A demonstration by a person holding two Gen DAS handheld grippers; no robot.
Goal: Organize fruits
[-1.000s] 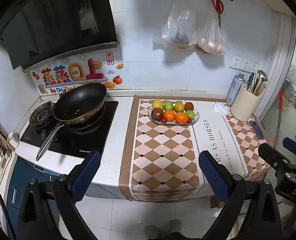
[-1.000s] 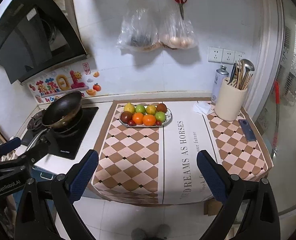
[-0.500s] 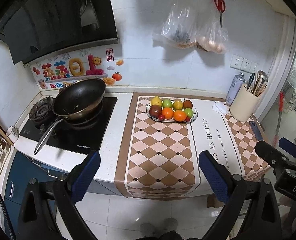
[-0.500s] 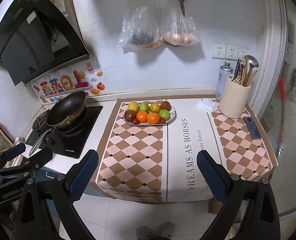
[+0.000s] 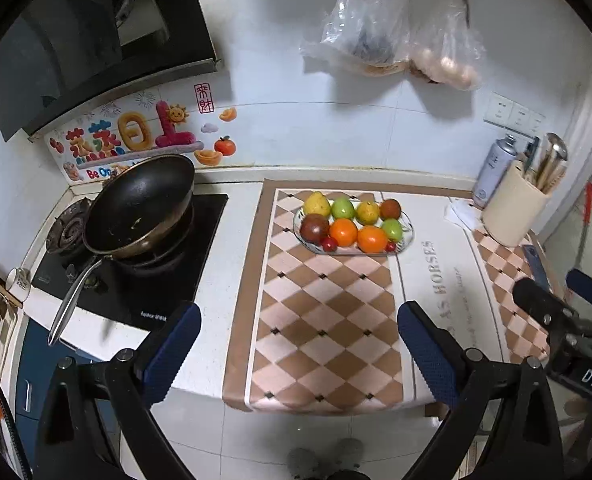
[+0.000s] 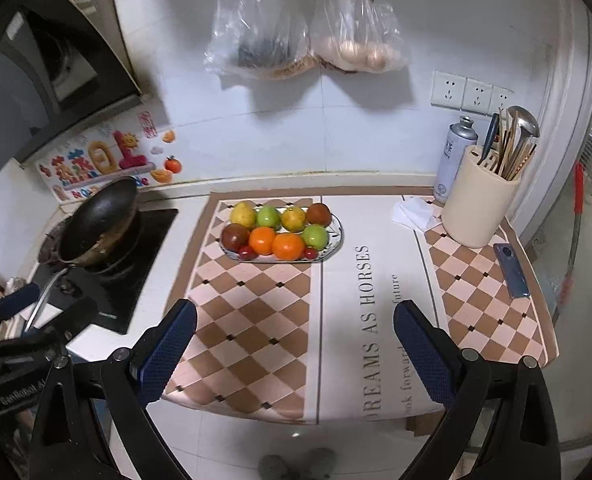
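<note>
An oval plate sits at the back of the checkered cloth and holds several fruits: yellow pears, green apples, oranges, dark red fruits and small red cherry tomatoes. My left gripper hangs open over the counter's front edge, well short of the plate, with nothing between its blue pads. My right gripper is open too, also near the front edge and empty. Each gripper shows at the edge of the other's view.
A black wok rests on the stove at the left. A cream utensil holder, a spray can and a folded paper stand at the back right. A dark phone lies near the right edge. Plastic bags hang on the wall.
Both grippers have moved forward toward the counter, so the plate and cloth look larger. Both stay open and empty.
</note>
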